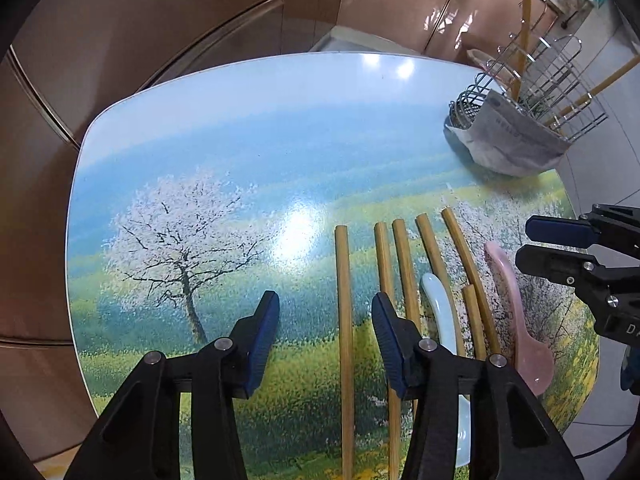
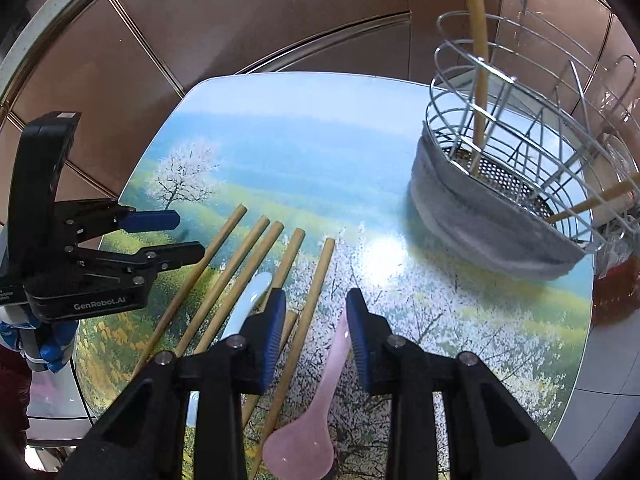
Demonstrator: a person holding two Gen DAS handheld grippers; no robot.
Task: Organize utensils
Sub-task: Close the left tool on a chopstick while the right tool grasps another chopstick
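While both grippers hang open over the chopsticks [image 1: 344,320] on the table [image 1: 200,120], the right gripper [image 2: 316,320] seems lined up on the pink spoon [image 2: 320,408], needing a descent, squeeze and carry to the wire caddy [image 2: 520,128].

Left wrist view: blue spoon [image 1: 442,316] bowel end partly hidden behind the left hand-held gripper [image 1: 326,344] finger; chopsticks [image 1: 344,344] cut off at the near edge. Cloth [image 1: 516,144] lettering too small to read. Right wrist view: rack [image 2: 532,140] contents at far right blurred, cropped.
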